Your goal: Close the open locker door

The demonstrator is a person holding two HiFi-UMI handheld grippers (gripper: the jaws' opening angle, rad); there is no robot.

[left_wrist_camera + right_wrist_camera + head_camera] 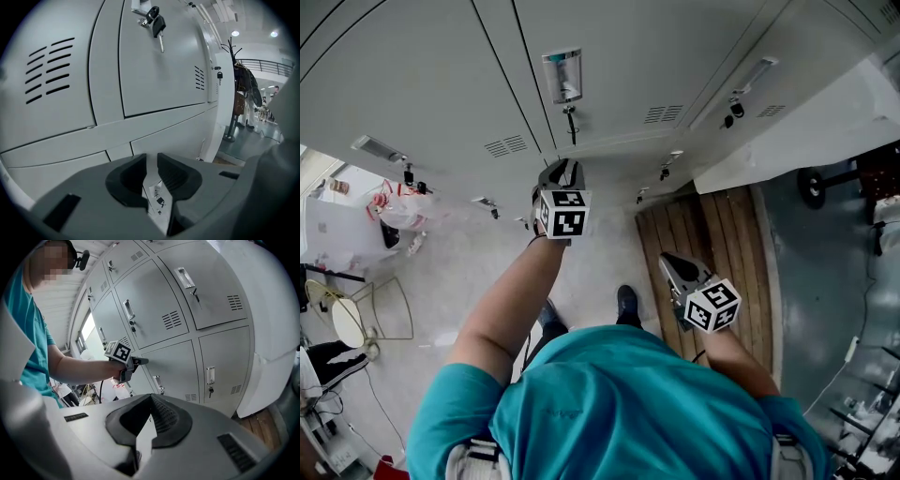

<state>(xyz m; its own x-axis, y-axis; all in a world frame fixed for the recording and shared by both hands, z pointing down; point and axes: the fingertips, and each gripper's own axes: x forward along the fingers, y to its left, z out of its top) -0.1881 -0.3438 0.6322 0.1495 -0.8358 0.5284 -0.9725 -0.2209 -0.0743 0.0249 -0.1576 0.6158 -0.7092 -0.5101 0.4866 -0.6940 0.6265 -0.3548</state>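
**A:** Which door is it?

**B:** None stands plainly ajar. The likeliest is the door [159,70] with the key [158,26] in its lock. It is straight ahead of the left gripper [562,169] and flush with its neighbours, or nearly so.

**A:** And that gripper?

**B:** Its jaws are part-open, with a narrow gap and nothing in it. It is close up to the lockers [412,84], but I can't tell whether it touches them.

**A:** How to finish well?

**B:** I'd press square on beside the handle [562,75], clear of the key, until the seams run even all round. The right gripper [670,261] hangs back, jaws meeting at the tips and empty. It needn't join in.

**A:** The surface?

**B:** It looks like smooth painted metal, so tips pushed at a slant could skid.

**A:** The room?

**B:** There is clutter [398,211] on the pale floor [459,262] at the left and a slatted wooden board [722,234] at the right. A coat stand [234,56] shows past the end of the lockers.
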